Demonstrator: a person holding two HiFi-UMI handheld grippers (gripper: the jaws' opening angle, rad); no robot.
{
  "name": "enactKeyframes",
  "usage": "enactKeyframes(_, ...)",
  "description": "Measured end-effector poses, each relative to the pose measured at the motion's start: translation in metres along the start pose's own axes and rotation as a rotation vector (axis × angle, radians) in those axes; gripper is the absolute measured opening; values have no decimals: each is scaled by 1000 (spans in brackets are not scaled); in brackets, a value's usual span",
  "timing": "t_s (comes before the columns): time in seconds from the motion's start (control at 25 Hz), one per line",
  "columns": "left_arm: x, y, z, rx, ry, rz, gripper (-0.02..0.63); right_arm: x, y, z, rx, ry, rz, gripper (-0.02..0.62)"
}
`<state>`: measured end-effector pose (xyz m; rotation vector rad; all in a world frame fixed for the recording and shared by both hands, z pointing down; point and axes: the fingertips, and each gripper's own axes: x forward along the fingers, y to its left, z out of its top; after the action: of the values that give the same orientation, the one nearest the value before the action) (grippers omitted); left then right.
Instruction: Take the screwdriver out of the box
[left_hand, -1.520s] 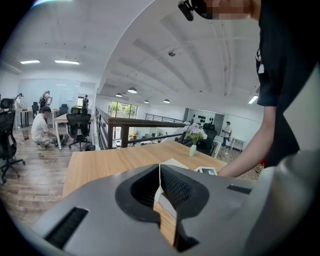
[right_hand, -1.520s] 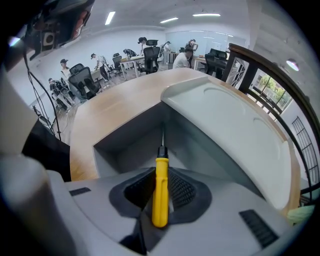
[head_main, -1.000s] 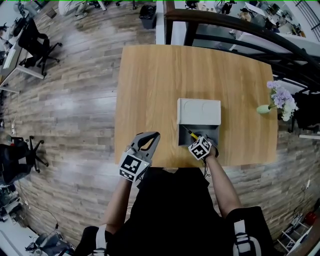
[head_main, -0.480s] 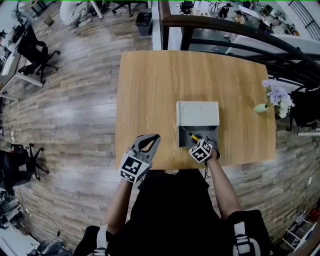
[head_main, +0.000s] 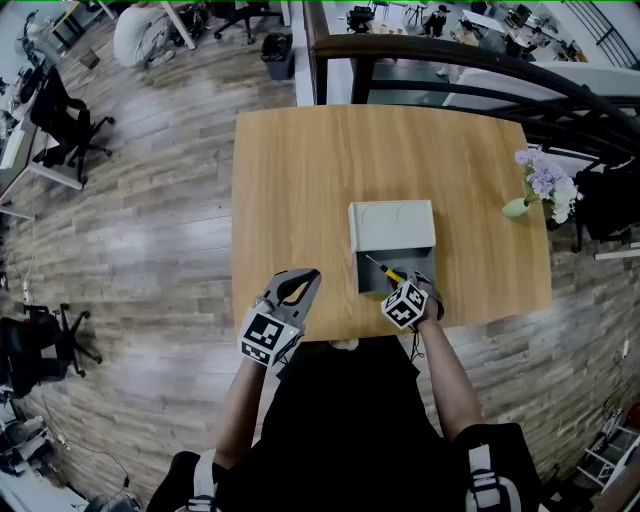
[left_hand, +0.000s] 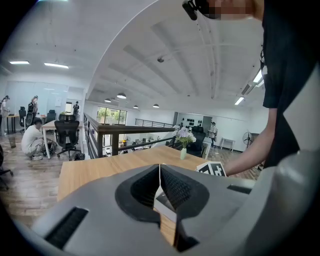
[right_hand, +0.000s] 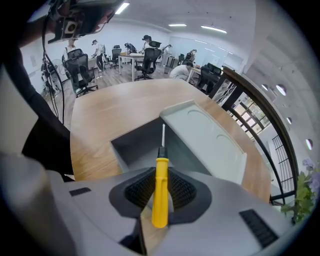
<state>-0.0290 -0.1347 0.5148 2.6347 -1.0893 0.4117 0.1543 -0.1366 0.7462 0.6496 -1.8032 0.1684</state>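
My ribbed right fingers (right_hand: 136, 192) clamp the smooth yellow screwdriver (right_hand: 160, 200) at lower centre, thin shaft over the grey box (right_hand: 132, 145); left fingers (left_hand: 142, 187) meet, seemingly empty.

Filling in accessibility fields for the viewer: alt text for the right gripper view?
The right gripper is shut on the yellow handle of a screwdriver, whose metal shaft points out over an open grey box on a wooden table. The box's pale lid lies open beyond it.
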Motion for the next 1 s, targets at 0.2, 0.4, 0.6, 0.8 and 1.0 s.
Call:
enactKeyframes(0.2, 0, -4, -3, 15, 5, -32, 25, -9, 0, -3, 52, -9, -34, 87)
enactKeyframes(0.4, -4, -8, -2, 31, 7, -65, 25, -18, 5, -5, 110, -21, -62, 87)
enactKeyframes(0.6, -8, -10, -3, 57, 8, -100, 25, -26, 12, -5, 174, -40, -89, 87)
enactKeyframes(0.8, -18, -10, -9, 80, 12, -131, 25, -33, 21, -1, 213, -61, -124, 87)
enactKeyframes(1.0, -29, -7, -17, 83, 31, -163, 25, -41, 35, 8, 253, -79, -147, 87)
